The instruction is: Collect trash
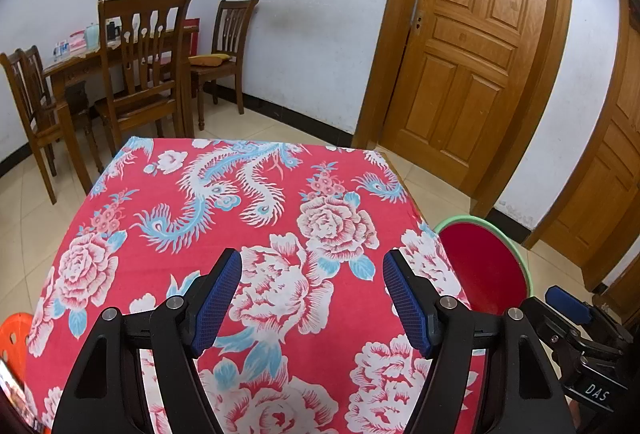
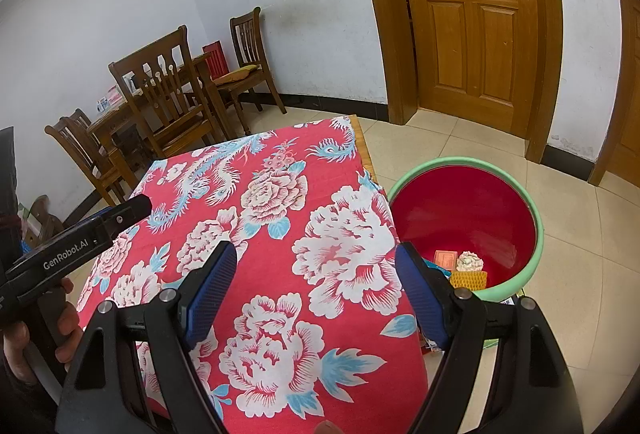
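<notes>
Both the left hand-held gripper (image 1: 312,298) and right hand-held gripper (image 2: 316,292) hover open and empty over the cloth-covered desk (image 2: 280,234), which shows no trash. The collected trash (image 2: 464,266) lies in the red bin (image 2: 520,194) at the desk's 3 o'clock side, so the task looks finished or nearly so; the next move is probably a check for leftovers.

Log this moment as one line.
left gripper open, empty | right gripper open, empty | floral tablecloth bare of trash | red bin holds scraps

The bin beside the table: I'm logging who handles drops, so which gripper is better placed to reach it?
Right, probably. From the right gripper, the bin sits just beyond its outer finger, showing trash inside. From the left gripper, it lies further off, past the tablecloth edge. Both jaws stand open, holding nothing.
</notes>
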The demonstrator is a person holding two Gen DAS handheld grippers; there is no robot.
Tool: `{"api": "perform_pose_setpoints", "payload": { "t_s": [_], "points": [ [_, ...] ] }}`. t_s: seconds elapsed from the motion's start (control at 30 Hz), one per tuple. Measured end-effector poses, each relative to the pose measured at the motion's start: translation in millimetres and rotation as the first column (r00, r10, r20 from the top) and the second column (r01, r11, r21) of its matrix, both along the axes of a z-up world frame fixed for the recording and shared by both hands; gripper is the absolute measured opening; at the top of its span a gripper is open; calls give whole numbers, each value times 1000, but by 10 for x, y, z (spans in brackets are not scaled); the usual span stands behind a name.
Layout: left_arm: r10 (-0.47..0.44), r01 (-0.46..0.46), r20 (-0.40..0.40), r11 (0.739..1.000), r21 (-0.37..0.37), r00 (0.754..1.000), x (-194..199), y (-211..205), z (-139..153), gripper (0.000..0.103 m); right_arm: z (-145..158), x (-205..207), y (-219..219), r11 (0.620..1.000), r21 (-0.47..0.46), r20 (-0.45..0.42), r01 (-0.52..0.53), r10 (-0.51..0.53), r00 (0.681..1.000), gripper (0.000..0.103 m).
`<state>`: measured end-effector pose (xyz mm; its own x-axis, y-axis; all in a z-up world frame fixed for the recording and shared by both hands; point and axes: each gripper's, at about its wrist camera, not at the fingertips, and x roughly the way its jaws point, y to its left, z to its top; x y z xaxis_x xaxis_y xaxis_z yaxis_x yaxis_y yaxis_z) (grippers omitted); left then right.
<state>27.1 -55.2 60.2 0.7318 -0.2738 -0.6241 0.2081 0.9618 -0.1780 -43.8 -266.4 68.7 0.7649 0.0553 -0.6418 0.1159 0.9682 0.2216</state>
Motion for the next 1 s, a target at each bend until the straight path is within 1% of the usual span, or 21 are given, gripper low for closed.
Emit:
{"api": "perform_pose_setpoints", "payload": {
  "t_s": [1.0],
  "points": [
    [-2,2,-7,1000,-5,1000,-11,-10,-4,74,-5,-3,4,1000,-1,0,-2,2,1000,81]
  ]
}}
